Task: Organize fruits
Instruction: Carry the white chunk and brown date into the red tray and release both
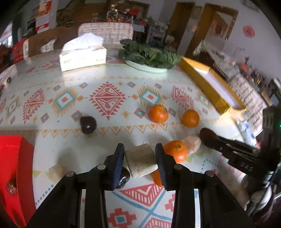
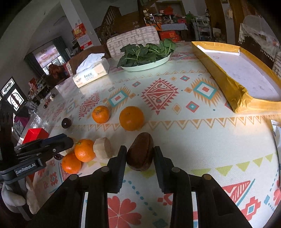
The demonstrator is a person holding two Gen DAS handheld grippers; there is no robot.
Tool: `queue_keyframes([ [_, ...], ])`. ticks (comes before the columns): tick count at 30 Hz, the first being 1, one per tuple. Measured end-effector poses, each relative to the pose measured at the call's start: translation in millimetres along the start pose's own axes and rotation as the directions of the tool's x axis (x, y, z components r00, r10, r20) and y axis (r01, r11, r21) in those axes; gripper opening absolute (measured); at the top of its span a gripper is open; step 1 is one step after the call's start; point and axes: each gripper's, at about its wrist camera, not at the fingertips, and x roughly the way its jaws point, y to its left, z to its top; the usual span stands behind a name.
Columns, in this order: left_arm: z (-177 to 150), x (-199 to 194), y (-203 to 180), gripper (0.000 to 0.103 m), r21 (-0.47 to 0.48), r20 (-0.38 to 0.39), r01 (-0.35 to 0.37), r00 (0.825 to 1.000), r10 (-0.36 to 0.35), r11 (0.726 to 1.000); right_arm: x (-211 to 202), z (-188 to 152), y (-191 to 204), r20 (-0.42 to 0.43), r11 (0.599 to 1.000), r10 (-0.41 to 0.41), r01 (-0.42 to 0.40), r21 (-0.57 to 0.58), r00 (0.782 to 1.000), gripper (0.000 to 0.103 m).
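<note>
White walls (image 2: pixel 15 45), a bright curtained window (image 2: pixel 48 56) at left, wooden door frames (image 1: pixel 207 26), cluttered shelves (image 2: pixel 165 15) behind, padded chair (image 2: pixel 133 39) beside patterned table (image 2: pixel 193 133).

So it's a table (image 2: pixel 193 133) with a cream cloth printed in red, teal and orange diamonds. Sitting on it: round orange tangerines (image 2: pixel 131 118), a dark glossy round fruit (image 2: pixel 66 123), pale beige cut chunks (image 2: pixel 103 147), a brown pointed fruit (image 2: pixel 140 152), a white tissue pack (image 2: pixel 91 73), a pale oval plate of leafy greens (image 2: pixel 145 65), a yellow shallow cardboard tray (image 2: pixel 233 87) and a red box (image 1: pixel 14 168).
</note>
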Motion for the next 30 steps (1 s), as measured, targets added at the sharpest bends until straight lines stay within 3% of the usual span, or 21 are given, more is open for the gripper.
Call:
queue_keyframes([
  [9,-13,-77,38,0.035,-0.137,0.147,0.025,0.989,-0.004,0.990,-8,0,-3,0.039,0.999,0.029,-0.029,0.018,0.999,0.033],
  [16,-41,-140,97,0.035,-0.269,0.233,-0.019,0.969,0.085,0.963,-29,-1,13,0.096,0.996,0.087,-0.088,0.005,0.992,0.033],
  [23,-57,-170,161,0.035,-0.330,0.229,-0.118,0.952,0.201,0.937,-43,0,77,0.051,0.977,0.204,-0.200,-0.068,0.978,0.033],
  [30,-66,-174,225,0.035,-0.410,0.194,-0.151,0.949,0.248,0.899,-22,-4,175,-0.064,0.931,0.307,-0.314,-0.189,0.950,0.033],
])
